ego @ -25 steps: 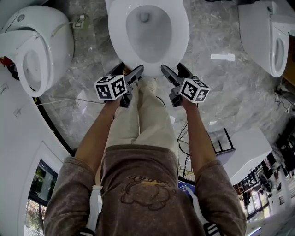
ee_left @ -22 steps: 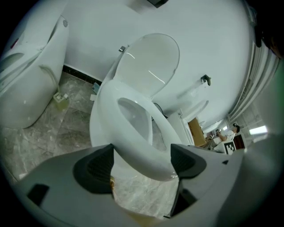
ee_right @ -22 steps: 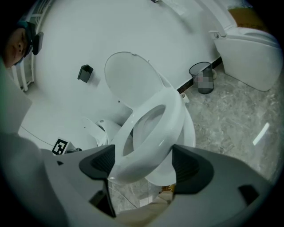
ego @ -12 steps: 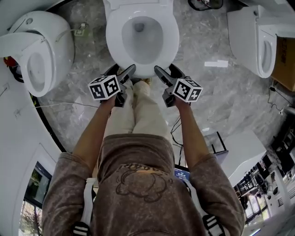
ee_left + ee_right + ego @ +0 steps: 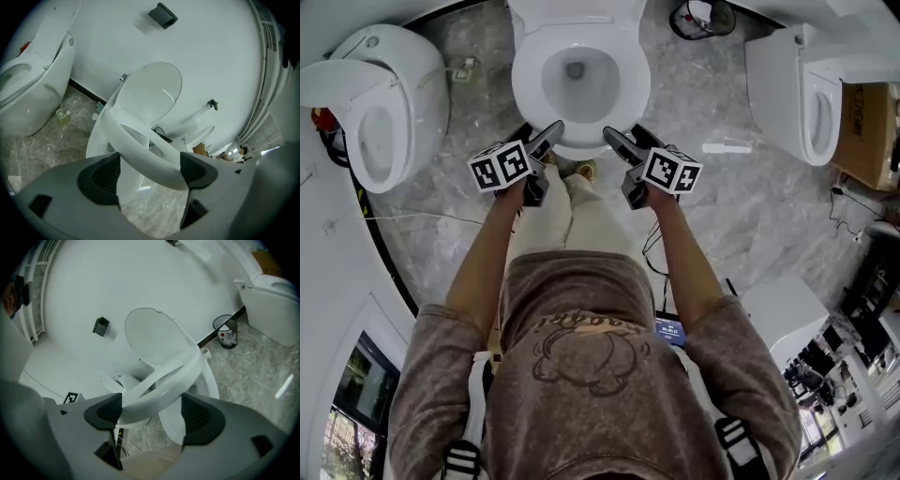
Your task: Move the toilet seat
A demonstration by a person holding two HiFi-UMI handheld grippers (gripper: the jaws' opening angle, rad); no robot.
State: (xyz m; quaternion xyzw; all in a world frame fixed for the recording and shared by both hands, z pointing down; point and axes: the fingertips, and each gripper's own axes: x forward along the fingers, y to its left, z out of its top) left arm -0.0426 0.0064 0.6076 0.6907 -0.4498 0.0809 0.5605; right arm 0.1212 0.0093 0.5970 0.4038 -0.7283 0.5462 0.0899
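Grips the front rim of the toilet seat with the left gripper and the right gripper, side by side, jaws of each set wide and closed on the white ring. Holds that ring tilted up between the pads, clear of the bowl just below the jaws, with the raised lid straight beyond the fingertips, against the wall. Looks to be hard, glossy plastic: stiff enough to swing as one piece from the front edge, light enough for two grips, yet slick under the pads and likely to slide out if either clamp slackens. Pivots, by the look of it, on hinges at the far end, beyond the fingertips, so calls for a hold at the near rim, farthest from that pivot, one gripper either side of the centre line. Needs a steady arc rather than a straight pull; risks a sharp slam on the bowl, or against the lid, if let go early.
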